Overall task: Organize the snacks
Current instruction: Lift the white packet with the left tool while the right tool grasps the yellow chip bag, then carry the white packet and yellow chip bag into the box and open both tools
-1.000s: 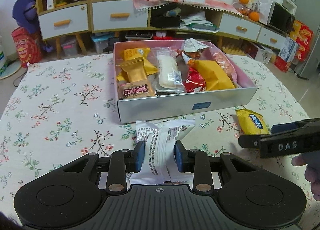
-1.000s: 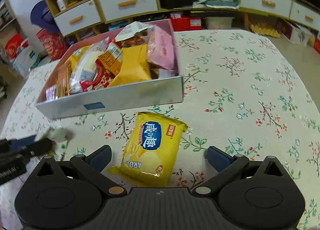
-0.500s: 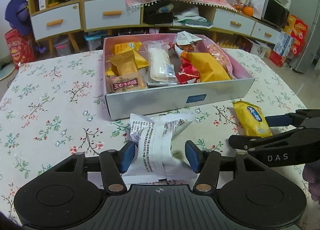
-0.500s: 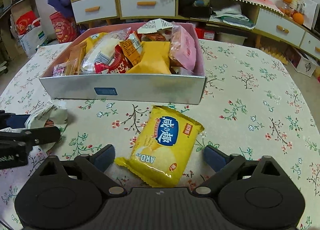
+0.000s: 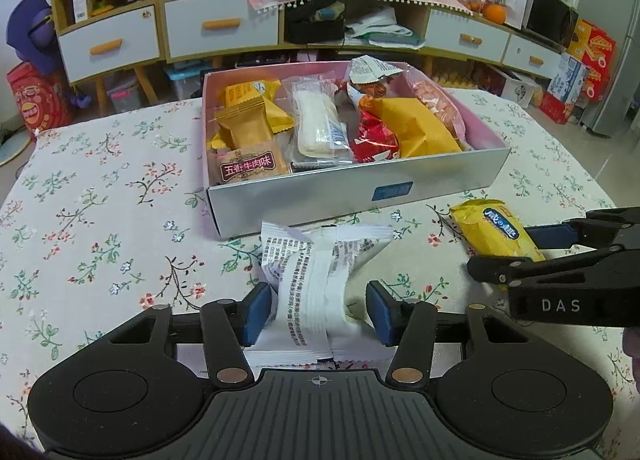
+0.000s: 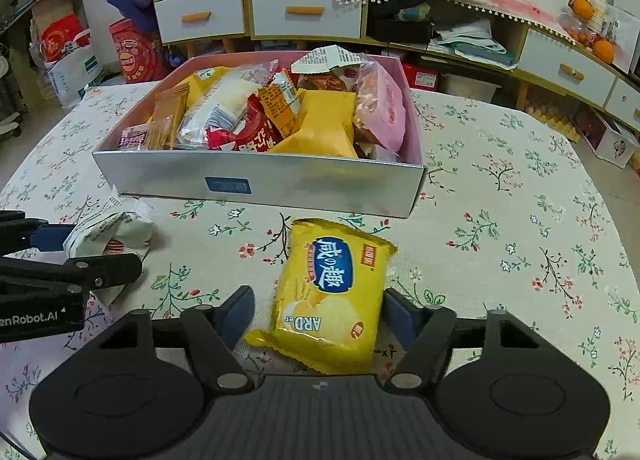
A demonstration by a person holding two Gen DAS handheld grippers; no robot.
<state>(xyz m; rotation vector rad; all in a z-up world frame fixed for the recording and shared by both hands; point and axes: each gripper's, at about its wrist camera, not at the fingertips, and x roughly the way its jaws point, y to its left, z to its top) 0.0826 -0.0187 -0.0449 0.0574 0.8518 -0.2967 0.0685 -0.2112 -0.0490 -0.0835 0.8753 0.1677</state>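
Note:
A silver box (image 5: pixel 360 196) with a pink inside holds several snack packets on the floral tablecloth; it also shows in the right wrist view (image 6: pixel 260 180). A white snack packet (image 5: pixel 316 284) lies in front of the box between the fingers of my left gripper (image 5: pixel 318 310), which is open, with the left pad touching it and a gap on the right. It also shows in the right wrist view (image 6: pixel 110 230). A yellow biscuit packet (image 6: pixel 332 292) lies on the cloth between the open fingers of my right gripper (image 6: pixel 318 310); it also shows in the left wrist view (image 5: pixel 494 230).
The floral tablecloth (image 5: pixel 100 220) covers the table. Behind it stand cabinets with white drawers (image 5: pixel 220 26), a red bag (image 5: pixel 28 104) on the floor at the left and cartons (image 5: pixel 568 72) at the right. The table edge curves off at the far right (image 6: pixel 600 200).
My left gripper has opened, from shut on the white packet to fingers spread beside it. My right gripper has closed in around the yellow packet, its fingers narrower than before.

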